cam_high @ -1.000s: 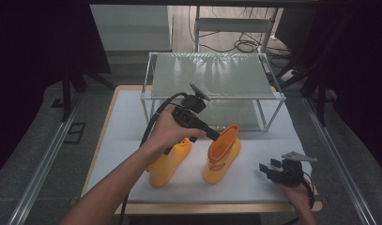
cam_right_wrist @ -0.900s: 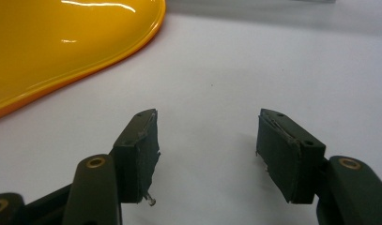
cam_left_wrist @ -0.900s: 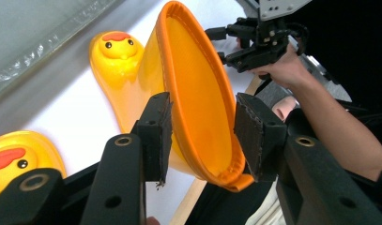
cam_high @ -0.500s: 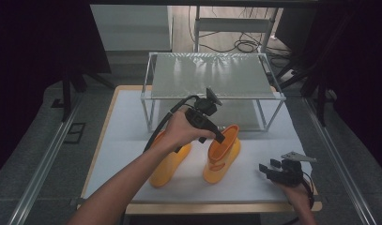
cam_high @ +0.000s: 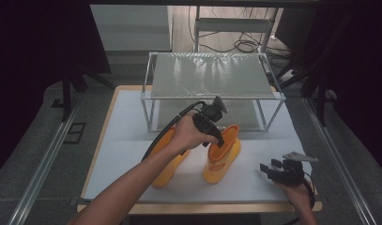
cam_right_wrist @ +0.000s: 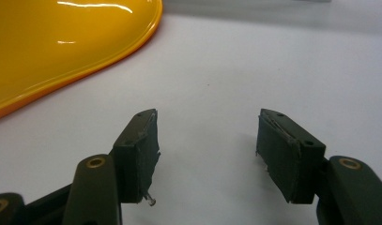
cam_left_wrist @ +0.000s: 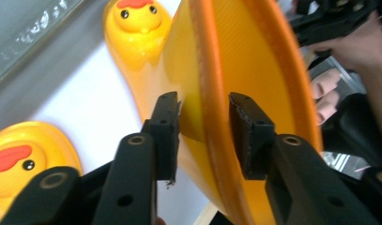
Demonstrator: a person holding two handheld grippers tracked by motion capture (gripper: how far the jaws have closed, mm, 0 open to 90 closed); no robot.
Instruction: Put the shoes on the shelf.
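Left gripper view: left gripper [cam_left_wrist: 202,133] straddles the top rim of the right yellow duck boot [cam_left_wrist: 235,70], jaws just been closing, one pad outside, one inside, small gap left. Boot stands on the white table [cam_high: 132,140] beside the other boot [cam_high: 172,161]. Right gripper [cam_right_wrist: 205,150] rests wide, empty.

White table [cam_high: 132,122] carries two yellow boots [cam_high: 220,154] and a rack [cam_high: 212,75].

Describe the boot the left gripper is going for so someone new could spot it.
On the white table, in front of the wire shelf, stand two yellow duck boots. It is the right boot, upright, its rim between the left gripper fingers; the left boot sits behind the forearm.
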